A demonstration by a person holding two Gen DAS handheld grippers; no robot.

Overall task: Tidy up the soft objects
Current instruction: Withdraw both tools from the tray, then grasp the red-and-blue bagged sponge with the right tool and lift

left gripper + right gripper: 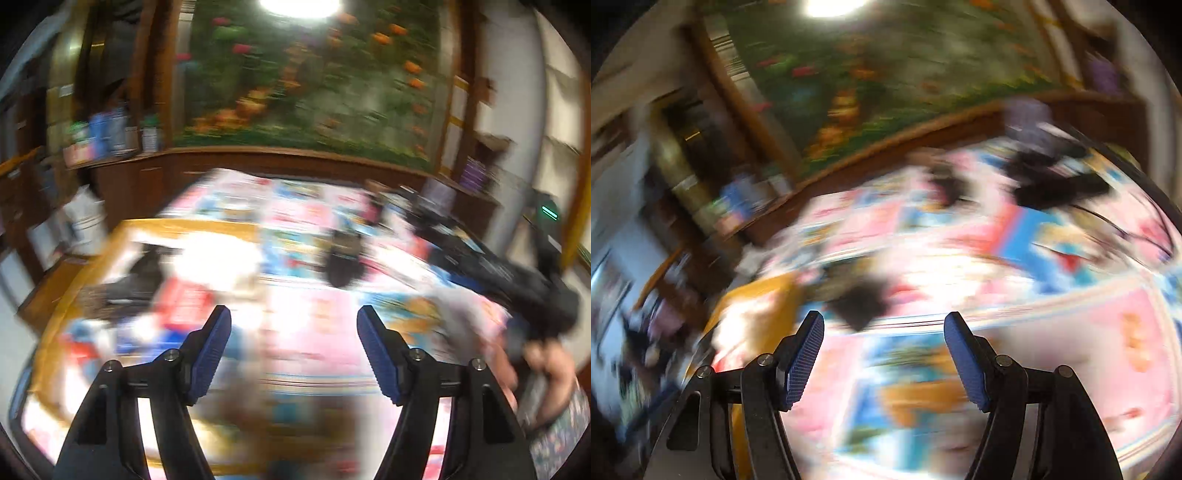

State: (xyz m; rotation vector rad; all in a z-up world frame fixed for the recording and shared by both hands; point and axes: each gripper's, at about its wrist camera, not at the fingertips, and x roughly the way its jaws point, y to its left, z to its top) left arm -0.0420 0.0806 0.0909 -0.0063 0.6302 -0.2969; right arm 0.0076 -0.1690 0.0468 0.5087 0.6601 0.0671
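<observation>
A: Nearest, then: the left tool [293, 323], jaws standing well apart, nothing between the blue pads, touching nothing. Same entry for the right tool [884, 328], jaws parted and empty over the bed.

B: Next out?

A: Item: a patterned bedspread [303, 310], pink and blue panels, covering the bed. On its left part, a yellow-edged heap of soft objects [207, 266], white, red and dark pieces, too blurred to sort by kind. Further on, a dark item [341, 258] lies alone mid-bed. At the right edge, a person's hand [546, 363] shows with more dark fabric [517, 273] beyond it.

B: Farthest?

A: A wooden ledge [295, 157] and a flower mural [306, 85] on the wall behind.

B: Risks?

A: Both views are smeared. My judgement: closing either tool from here could pinch the bedspread instead of a soft piece, or catch two pieces at once, because the heap is tangled and overlapping. A loose dark piece could also slide off the bed's edge if dragged.
</observation>
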